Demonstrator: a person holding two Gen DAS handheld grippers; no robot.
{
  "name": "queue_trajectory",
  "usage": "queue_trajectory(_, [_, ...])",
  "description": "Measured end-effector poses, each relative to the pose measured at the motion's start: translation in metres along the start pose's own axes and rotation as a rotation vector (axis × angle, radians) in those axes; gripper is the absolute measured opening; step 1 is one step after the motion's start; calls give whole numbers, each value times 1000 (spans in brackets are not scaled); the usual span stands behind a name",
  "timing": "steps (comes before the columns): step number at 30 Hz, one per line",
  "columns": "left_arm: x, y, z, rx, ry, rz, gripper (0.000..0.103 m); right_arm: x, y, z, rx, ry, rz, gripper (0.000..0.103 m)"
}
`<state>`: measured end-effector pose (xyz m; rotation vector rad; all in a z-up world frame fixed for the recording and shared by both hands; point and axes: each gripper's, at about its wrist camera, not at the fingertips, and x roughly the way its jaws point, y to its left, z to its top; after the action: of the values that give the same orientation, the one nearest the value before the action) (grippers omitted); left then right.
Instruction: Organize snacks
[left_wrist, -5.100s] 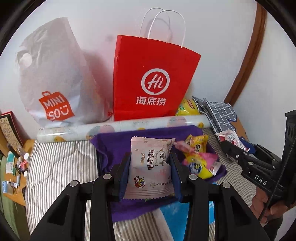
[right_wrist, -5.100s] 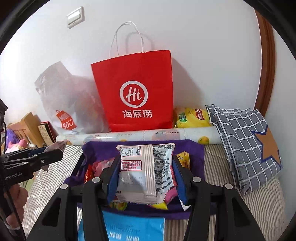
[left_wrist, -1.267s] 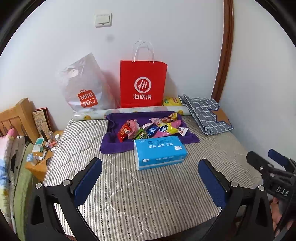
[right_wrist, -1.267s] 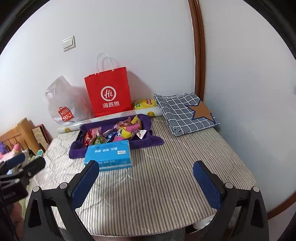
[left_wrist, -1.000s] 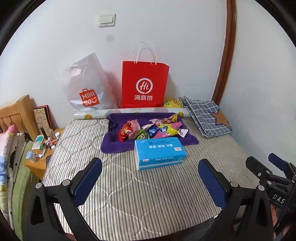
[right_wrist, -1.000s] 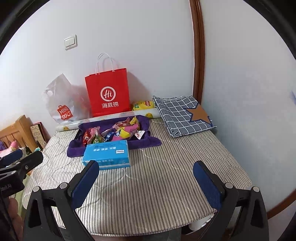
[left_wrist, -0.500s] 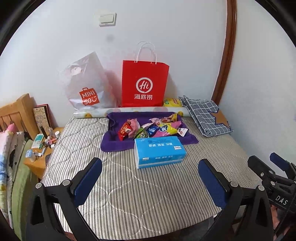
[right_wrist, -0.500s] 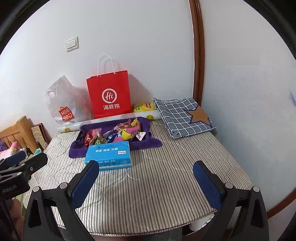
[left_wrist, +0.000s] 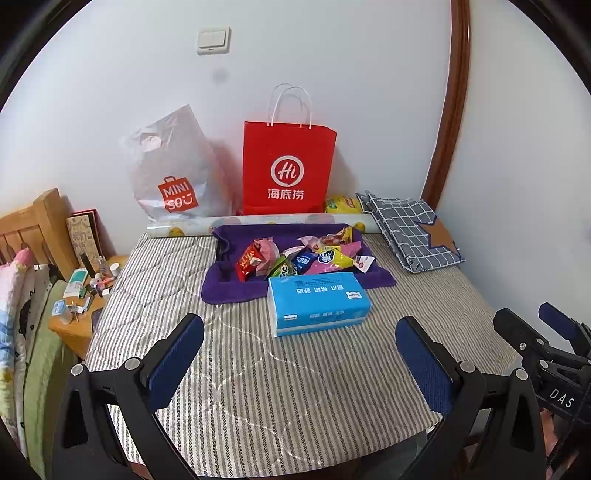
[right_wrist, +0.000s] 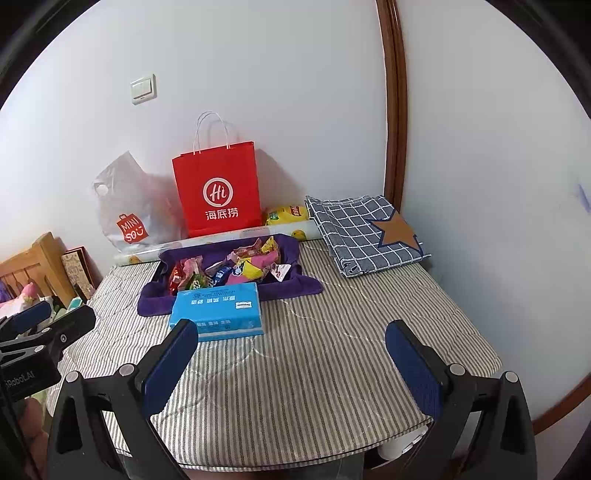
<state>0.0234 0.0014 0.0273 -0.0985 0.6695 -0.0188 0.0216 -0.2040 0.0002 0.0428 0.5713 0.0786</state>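
with both grippers' fingers spread wide and empty, snacks (left_wrist: 303, 254) piled in purple tray (left_wrist: 221, 280) just behind tissue box (left_wrist: 317, 302), well ahead, nearer left gripper (left_wrist: 299, 354)

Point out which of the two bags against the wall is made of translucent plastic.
The grey Miniso bag, slumped left of the red paper bag, which stands upright with white handles.

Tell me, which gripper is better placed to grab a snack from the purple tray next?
Probably the left gripper. The snacks and purple tray sit almost straight ahead of it. From the right gripper they lie off to its left. Both are open and empty.
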Motion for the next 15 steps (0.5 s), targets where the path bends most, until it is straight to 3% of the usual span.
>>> queue_trajectory(15, [1,2,0,-1,2,0,102,0,2,1,1,0,-2,103])
